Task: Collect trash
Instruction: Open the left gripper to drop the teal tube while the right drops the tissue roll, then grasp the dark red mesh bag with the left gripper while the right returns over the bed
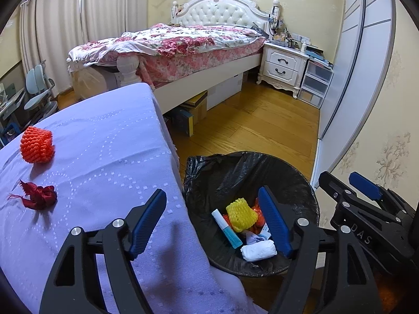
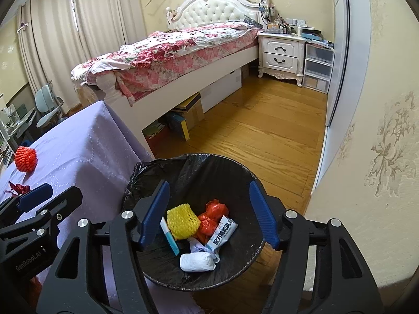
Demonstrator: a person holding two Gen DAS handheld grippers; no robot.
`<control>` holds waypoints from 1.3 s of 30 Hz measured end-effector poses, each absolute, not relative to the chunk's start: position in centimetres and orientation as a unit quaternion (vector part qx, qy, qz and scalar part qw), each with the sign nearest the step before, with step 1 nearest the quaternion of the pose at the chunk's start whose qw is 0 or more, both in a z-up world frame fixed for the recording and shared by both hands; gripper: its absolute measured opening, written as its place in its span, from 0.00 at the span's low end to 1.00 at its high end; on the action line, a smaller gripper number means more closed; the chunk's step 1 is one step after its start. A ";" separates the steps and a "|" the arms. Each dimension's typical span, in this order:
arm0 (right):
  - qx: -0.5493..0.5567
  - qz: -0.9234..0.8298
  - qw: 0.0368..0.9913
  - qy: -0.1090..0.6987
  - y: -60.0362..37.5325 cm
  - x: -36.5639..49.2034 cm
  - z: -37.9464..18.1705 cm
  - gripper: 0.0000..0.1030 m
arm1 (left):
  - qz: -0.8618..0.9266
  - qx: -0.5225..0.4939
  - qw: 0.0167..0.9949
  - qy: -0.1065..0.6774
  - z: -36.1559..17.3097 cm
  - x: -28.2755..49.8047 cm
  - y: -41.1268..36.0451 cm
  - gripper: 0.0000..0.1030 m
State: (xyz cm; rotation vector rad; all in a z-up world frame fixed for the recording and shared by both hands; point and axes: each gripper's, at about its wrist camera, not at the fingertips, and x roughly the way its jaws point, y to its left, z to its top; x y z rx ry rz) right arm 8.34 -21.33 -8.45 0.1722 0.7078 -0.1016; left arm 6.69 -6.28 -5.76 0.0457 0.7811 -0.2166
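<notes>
Both tongs hang released and empty over the bin [image 2: 199, 167]: right tongs [image 2: 209, 212] directly above its trash, left tongs [image 1: 214, 225] straddling the rim beside the counter [image 1: 99, 141]. Remaining trash, an orange foam net [image 1: 37, 145] and red ribbon [image 1: 39, 196], lies on the counter, well left of the left tongs.

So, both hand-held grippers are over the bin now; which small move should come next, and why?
Probably swing the left hand-held gripper, open and empty, back to the red ribbon, the nearer piece on the purple tablecloth. The orange foam net also remains outside the bin.
</notes>
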 end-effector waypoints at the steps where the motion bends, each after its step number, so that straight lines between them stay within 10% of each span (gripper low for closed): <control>1: 0.085 -0.050 0.933 0.347 -21.3 8.3 -8.5 0.65 | -0.102 0.024 0.919 0.380 -5.7 6.6 -6.2 0.72; 39: 0.022 0.086 0.923 0.374 -7.7 9.8 -7.1 0.73 | 0.097 -0.036 0.903 0.417 -6.8 8.9 11.5 0.74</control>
